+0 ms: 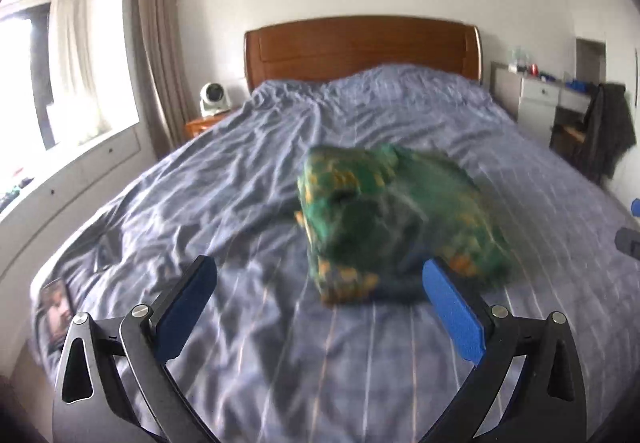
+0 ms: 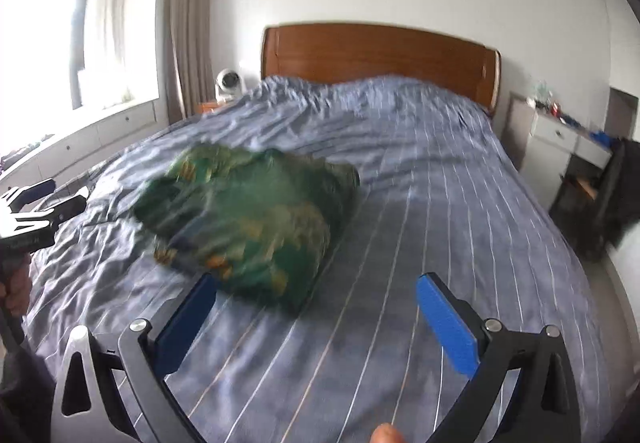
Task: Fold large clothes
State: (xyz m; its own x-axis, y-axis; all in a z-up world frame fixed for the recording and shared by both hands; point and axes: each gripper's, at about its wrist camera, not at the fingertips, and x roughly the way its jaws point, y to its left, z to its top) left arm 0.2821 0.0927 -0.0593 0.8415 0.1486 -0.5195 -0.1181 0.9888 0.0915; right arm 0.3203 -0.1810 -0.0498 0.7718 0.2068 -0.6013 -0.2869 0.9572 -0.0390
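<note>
I find the green garment (image 1: 400, 219), patterned with orange, lying in a bundled heap on the bed (image 1: 248, 179), on the blue-grey striped cover and short of the wooden headboard (image 1: 360, 47). It is blurred in both views, so I cannot tell how neatly it is folded.

My left gripper (image 1: 320, 307) stands with its jaws spread wide and nothing between the blue pads (image 1: 452, 315); the bundle lies just beyond the fingertips, apart from them. My right gripper (image 2: 320, 319) is likewise spread wide and holds nothing; the garment (image 2: 248, 219) lies ahead and toward its left finger, whether touching I cannot tell.

In the right wrist view the left gripper (image 2: 44, 199) shows at the left edge. A fingertip (image 2: 386, 435) intrudes at the bottom edge.

A white fan (image 1: 212, 99) stands on the nightstand (image 1: 204, 123) beside the headboard.
</note>
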